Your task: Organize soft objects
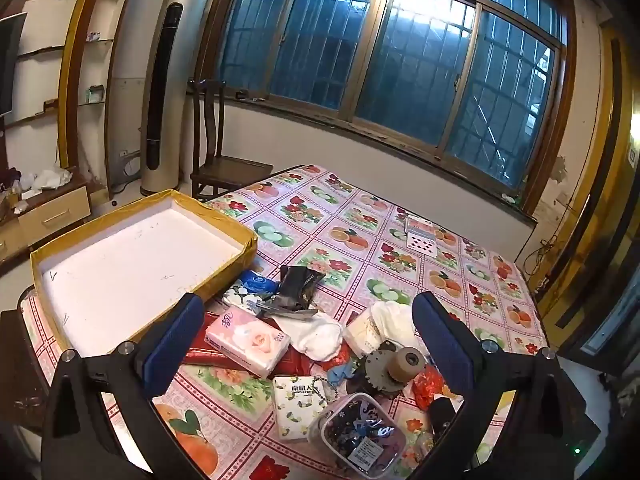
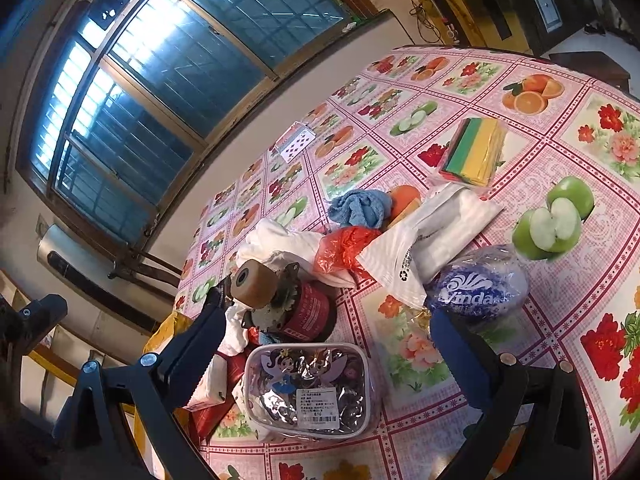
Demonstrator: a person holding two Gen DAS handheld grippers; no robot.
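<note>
A pile of soft things lies on the fruit-print tablecloth (image 1: 360,240). In it are a pink tissue pack (image 1: 246,340), white socks (image 1: 318,336), a white cloth (image 1: 394,320), a floral tissue pack (image 1: 296,404) and a blue tissue pack (image 1: 256,284). An empty yellow-edged box (image 1: 136,264) stands to the left. My left gripper (image 1: 312,340) hovers open above the pile, holding nothing. My right gripper (image 2: 328,320) is open over a clear pouch (image 2: 312,388). Near it lie a blue Vinda pack (image 2: 476,284), a blue towel (image 2: 360,208), a red plastic bag (image 2: 344,248) and a white plastic bag (image 2: 432,236).
A tape dispenser with a brown roll (image 2: 264,292) sits in the pile beside a black wrapper (image 1: 296,288). Playing cards (image 1: 422,236) lie farther back. Coloured sponges in a packet (image 2: 476,152) lie at the right. A wooden chair (image 1: 220,160) and a tower fan (image 1: 168,92) stand behind the table.
</note>
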